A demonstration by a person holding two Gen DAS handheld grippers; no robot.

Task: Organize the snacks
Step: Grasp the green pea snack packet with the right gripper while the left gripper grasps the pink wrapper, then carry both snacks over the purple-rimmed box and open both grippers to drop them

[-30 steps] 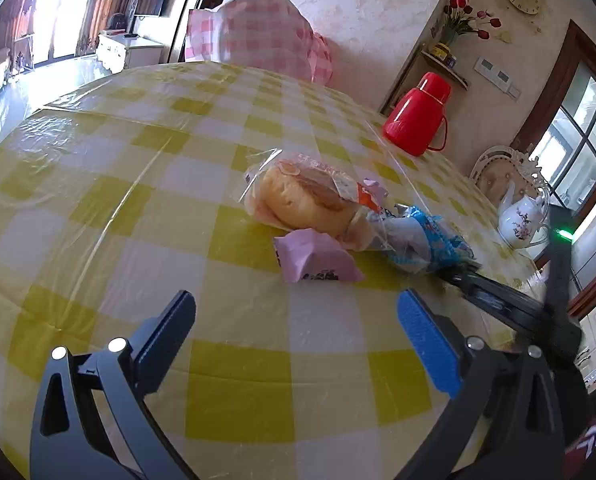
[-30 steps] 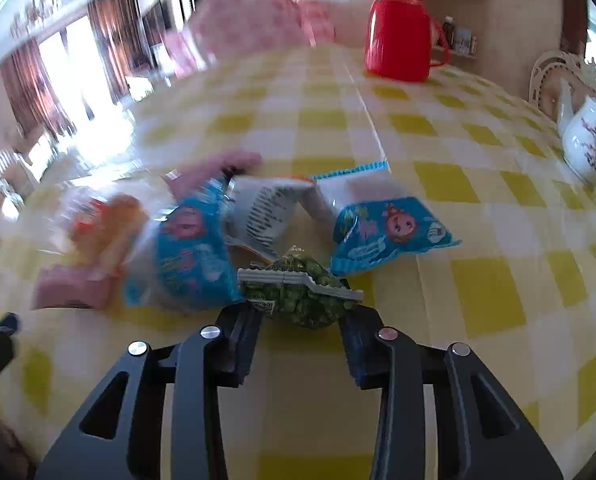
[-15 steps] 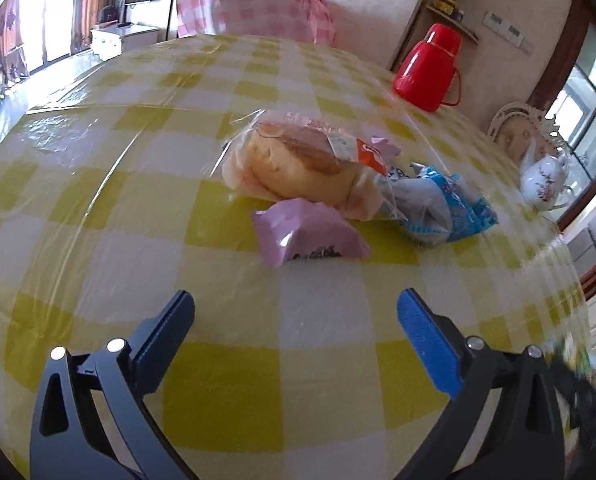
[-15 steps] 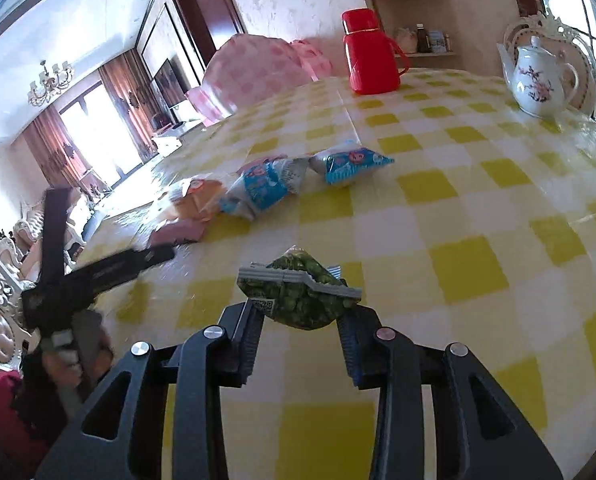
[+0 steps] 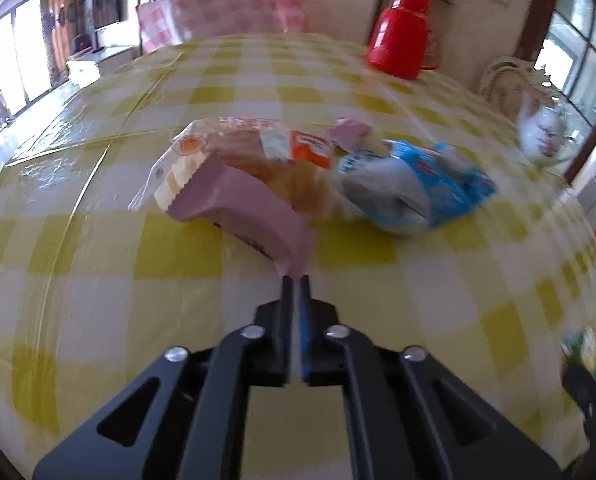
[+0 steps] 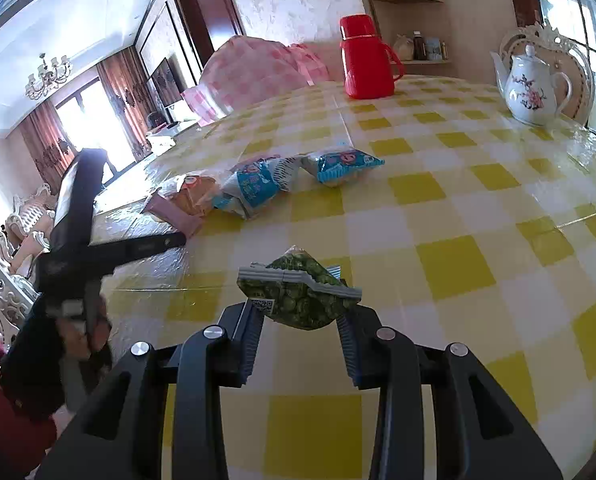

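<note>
My left gripper (image 5: 295, 284) is shut on the edge of a pink snack packet (image 5: 242, 208), which tilts up off the yellow checked table (image 5: 98, 248). Behind it lie a clear-wrapped bread packet (image 5: 254, 152) and blue-and-white snack packets (image 5: 414, 188). My right gripper (image 6: 302, 316) is shut on a green pea snack packet (image 6: 298, 292), held above the table's near side. In the right wrist view the left gripper (image 6: 178, 240) reaches the pink packet (image 6: 174, 216), next to the bread (image 6: 194, 196) and two blue packets (image 6: 254, 188).
A red thermos jug (image 6: 366, 60) stands at the table's far side and a white flowered teapot (image 6: 532, 88) at the far right. A pink checked cushion (image 6: 254, 68) sits behind the table. The table edge curves close below both grippers.
My left gripper has moved forward to the pink packet and shut on its edge, lifting it. My right gripper still holds the green packet, pulled back from the snack pile.
</note>
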